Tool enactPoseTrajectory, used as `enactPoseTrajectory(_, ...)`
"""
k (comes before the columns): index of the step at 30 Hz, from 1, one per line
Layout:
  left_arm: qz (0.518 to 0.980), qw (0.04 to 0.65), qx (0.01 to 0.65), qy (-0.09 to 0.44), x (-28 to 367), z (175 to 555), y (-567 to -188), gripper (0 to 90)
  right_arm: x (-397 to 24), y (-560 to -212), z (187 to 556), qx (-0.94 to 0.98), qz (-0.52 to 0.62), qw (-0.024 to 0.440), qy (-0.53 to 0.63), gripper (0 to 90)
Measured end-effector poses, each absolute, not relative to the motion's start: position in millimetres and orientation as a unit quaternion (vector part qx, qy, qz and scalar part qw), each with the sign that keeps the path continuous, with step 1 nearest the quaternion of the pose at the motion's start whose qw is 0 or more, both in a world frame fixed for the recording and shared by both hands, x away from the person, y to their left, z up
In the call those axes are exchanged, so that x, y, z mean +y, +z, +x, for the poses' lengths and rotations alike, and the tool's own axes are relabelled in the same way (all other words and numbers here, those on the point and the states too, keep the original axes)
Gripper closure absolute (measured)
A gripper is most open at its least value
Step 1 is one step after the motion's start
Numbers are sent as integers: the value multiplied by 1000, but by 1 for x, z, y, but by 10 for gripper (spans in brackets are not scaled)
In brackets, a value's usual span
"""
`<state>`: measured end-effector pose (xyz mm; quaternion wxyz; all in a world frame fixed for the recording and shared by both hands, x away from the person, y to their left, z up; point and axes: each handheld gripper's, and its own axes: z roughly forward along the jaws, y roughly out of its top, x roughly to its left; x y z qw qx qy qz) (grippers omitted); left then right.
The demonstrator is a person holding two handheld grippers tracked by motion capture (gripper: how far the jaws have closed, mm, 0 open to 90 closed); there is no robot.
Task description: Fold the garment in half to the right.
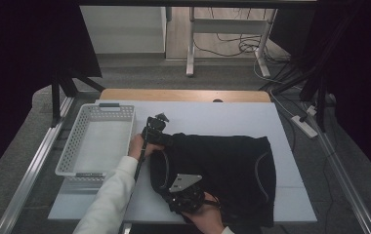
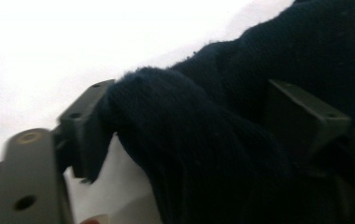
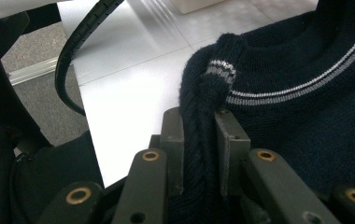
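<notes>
The right gripper pinches a ribbed fold of the dark navy knitted sweater (grey-striped trim); the left gripper stands spread around another bunched fold.

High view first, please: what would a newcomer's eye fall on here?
A dark sweater with a pale stripe lies spread on the white table. Both hand-held grippers work its left edge: the right hand-held gripper pinches a fold, the left hand-held gripper straddles another. A white basket sits left.

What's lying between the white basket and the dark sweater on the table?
In the high view, the left tool and the hand holding it sit between the white basket and the dark sweater.
</notes>
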<state>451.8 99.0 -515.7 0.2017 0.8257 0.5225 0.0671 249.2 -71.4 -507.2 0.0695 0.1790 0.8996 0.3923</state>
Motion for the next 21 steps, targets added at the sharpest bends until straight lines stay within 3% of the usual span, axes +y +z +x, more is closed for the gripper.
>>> enactPoseTrajectory(2,827,206,520,66,99,449,-514,324,-72,-507,249,899,180,70,393,756)
enactPoseTrajectory(3,829,215,513,58,99,446,-512,463,-72,-507,249,899,180,70,394,756)
enactPoseTrajectory(4,829,215,513,58,99,446,-512,530,-72,-507,249,899,180,70,394,756)
enactPoseTrajectory(5,832,216,508,59,98,444,-511,530,-72,-507,249,899,180,70,394,757)
enactPoseTrajectory(6,832,218,507,62,97,443,-510,616,-72,-507,249,899,180,71,394,756)
enactPoseTrajectory(9,833,231,498,69,99,438,-504,709,-72,-507,249,897,181,73,395,757)
enactPoseTrajectory(21,809,332,477,90,117,418,-456,729,-77,-498,245,881,182,93,427,760)
